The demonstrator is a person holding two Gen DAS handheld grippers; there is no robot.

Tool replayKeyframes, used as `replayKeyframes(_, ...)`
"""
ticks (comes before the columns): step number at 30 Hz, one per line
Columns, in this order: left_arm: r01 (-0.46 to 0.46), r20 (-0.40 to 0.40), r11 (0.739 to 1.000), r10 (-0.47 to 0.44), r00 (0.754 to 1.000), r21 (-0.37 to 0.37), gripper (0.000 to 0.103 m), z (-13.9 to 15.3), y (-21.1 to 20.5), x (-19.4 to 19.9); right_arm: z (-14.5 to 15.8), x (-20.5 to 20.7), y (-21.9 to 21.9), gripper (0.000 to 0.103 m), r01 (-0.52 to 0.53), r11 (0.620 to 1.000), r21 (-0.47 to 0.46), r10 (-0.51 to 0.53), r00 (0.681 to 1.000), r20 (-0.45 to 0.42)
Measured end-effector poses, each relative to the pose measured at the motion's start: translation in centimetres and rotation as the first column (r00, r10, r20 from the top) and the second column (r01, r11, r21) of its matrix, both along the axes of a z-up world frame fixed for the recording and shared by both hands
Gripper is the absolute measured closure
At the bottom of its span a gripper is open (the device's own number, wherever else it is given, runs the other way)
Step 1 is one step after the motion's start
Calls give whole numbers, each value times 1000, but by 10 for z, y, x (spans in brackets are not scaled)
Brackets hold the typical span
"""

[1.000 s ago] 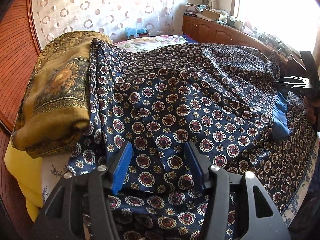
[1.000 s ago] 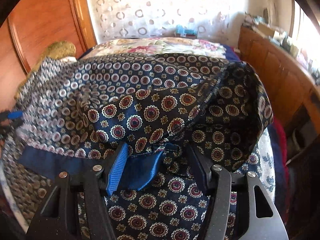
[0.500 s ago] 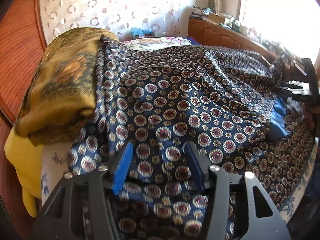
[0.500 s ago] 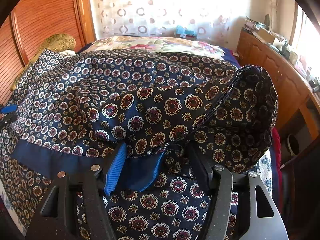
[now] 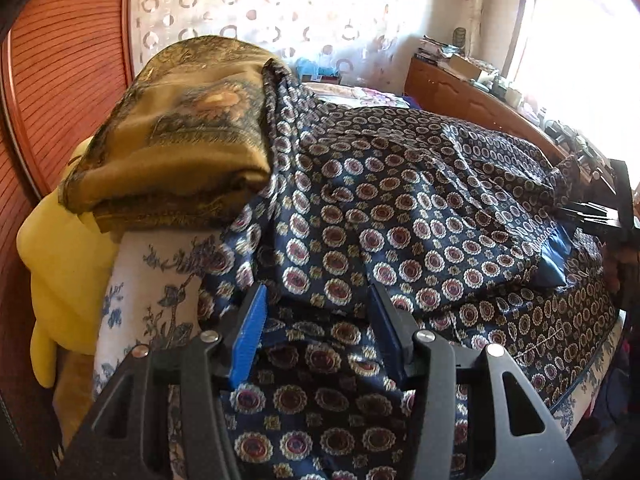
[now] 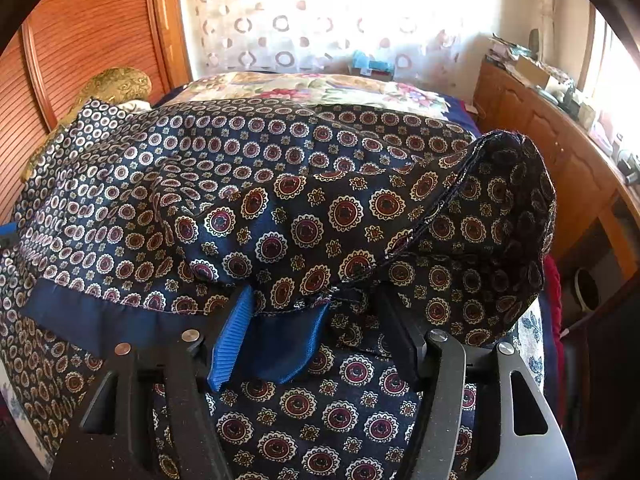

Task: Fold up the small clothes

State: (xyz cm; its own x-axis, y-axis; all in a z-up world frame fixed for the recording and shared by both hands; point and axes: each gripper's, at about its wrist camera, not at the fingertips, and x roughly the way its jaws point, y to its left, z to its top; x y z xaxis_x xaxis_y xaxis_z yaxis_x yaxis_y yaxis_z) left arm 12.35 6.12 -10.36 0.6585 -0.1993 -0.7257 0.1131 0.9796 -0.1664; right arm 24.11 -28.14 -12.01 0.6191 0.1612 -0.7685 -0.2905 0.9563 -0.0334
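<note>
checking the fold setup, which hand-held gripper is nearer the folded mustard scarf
Left. The left hand-held gripper works the patterned navy cloth just below the folded mustard scarf. The right hand-held gripper sits at the cloth's opposite edge, the scarf far off by the headboard.

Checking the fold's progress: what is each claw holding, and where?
Both claws, left and right, have the patterned cloth's edge between their fingers; actual pinching cannot be told.

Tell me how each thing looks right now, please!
Patterned navy cloth: spread over the bed, wrinkled, partly folded over itself.
Plain blue hem: hangs between the right gripper's fingers.
Golden cloth: folded, lying on a pile.
Left gripper: open, fingers apart over the cloth.
Right gripper: open, fingers apart.
</note>
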Motion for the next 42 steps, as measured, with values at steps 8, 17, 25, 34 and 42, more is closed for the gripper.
replayKeyframes(8, 24, -15, 998, -25, 1000, -53, 80, 4, 0, 17, 0, 0, -1, 39, 0, 1000, 0, 0, 1000, 0)
replayKeyframes(17, -11, -20, 1000, 11, 1000, -22, 97, -2, 7, 15, 0, 0, 0, 39, 1, 1000, -4, -1, 1000, 3)
replayKeyframes(25, 16, 61, 999, -14, 998, -45, 103, 20, 8, 0, 10, -16, 8, 99, -73, 996, 60, 72, 997, 23)
replayKeyframes(34, 6, 205, 996, 13, 979, -91, 103, 65, 19, -20, 45, -54, -5, 100, -93, 988, 122, 82, 992, 92)
replayKeyframes(42, -41, 213, 995, 60, 975, -91, 103, 59, 40, -31, 46, -86, -13, 99, -117, 976, 185, 105, 992, 75)
